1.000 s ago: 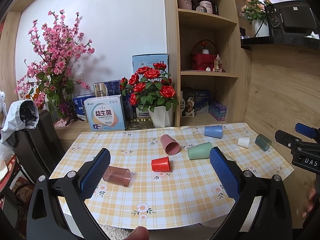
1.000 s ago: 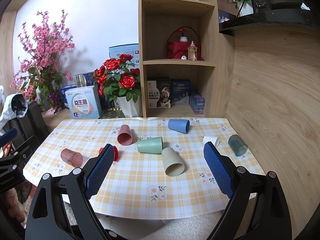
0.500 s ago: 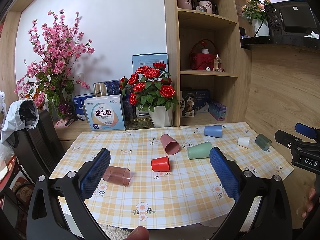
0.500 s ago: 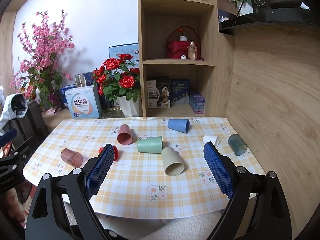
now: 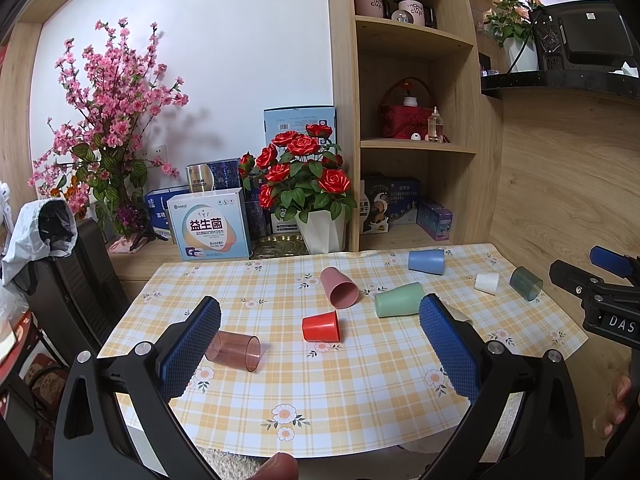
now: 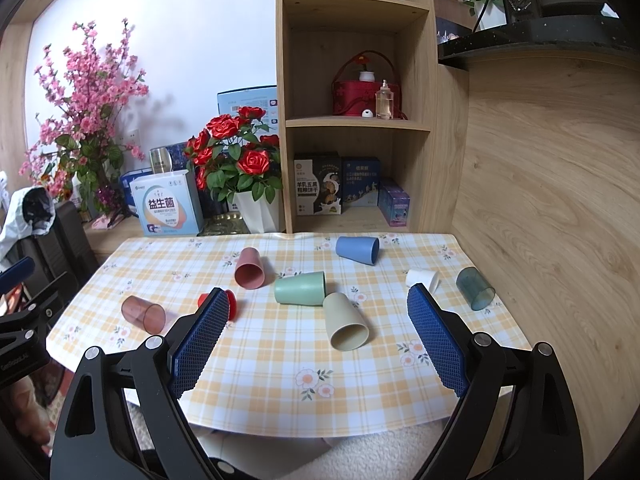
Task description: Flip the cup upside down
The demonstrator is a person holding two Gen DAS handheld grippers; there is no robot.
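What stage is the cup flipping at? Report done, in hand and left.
Done: nothing visible; no cup stands upside down. The red cup, the pink cup, the green cup, the beige cup and the others all lie on their sides on the checked tablecloth.
In hand: nothing. The left gripper and right gripper hang open, short of the cups.
Left: every flip.

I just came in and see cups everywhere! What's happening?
A person holds two grippers, left and right, both open and empty above the table. Eight cups lie tipped on their sides, like the beige cup and red cup. None is flipped upside down yet.
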